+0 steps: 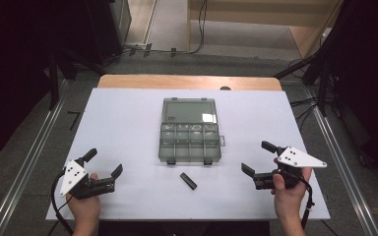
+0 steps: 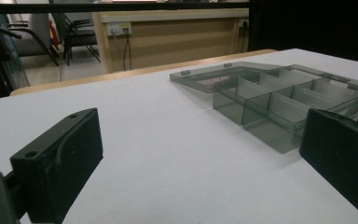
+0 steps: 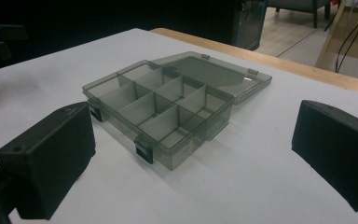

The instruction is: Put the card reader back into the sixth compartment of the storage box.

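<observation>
A smoky clear plastic organiser box [image 1: 189, 142] lies open in the middle of the white table, its lid [image 1: 188, 110] folded flat away from me. Its compartments [image 3: 161, 105] look empty. A small black bar [image 1: 188, 180] lies on the table just in front of the box. My left gripper [image 1: 103, 162] rests near the front left, open, with nothing between its jaws; the box [image 2: 284, 100] lies ahead to its right. My right gripper [image 1: 257, 157] sits at the front right, open and empty, facing the box.
The white table top [image 1: 123, 123] has a wooden strip [image 1: 187, 81] along its far edge. Metal rails [image 1: 24, 167] run along both sides on the floor. Dark stands and cables crowd the far floor.
</observation>
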A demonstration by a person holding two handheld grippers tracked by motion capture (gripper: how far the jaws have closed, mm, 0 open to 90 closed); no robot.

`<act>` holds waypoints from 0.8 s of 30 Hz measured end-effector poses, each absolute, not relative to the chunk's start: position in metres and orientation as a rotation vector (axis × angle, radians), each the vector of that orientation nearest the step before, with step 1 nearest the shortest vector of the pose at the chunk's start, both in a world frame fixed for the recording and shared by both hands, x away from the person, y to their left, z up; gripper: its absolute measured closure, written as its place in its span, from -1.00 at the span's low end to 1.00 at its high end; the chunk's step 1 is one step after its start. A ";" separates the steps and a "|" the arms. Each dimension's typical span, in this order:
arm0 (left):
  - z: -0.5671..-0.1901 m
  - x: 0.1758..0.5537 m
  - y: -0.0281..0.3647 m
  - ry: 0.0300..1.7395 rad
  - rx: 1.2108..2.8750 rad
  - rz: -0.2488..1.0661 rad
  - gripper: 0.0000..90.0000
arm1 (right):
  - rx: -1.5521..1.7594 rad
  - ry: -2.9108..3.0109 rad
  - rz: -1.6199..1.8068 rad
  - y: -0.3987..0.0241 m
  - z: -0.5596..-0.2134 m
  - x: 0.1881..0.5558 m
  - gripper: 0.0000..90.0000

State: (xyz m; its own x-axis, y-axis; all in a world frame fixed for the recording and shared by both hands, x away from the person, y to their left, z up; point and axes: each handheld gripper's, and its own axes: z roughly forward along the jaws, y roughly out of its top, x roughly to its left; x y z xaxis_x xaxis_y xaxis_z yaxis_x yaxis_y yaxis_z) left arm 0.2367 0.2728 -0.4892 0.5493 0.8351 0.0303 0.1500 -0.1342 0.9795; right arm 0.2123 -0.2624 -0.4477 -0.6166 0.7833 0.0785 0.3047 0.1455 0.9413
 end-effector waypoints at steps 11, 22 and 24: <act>-0.489 0.237 0.273 0.849 1.623 0.734 -1.00 | 1.013 2.008 1.480 -0.254 -0.444 0.214 -1.00; -0.489 0.237 0.273 0.849 1.623 0.733 -1.00 | 0.990 2.048 1.490 -0.242 -0.442 0.219 -1.00; -0.489 0.237 0.273 0.849 1.623 0.733 -1.00 | 0.985 2.058 1.487 -0.239 -0.442 0.220 -1.00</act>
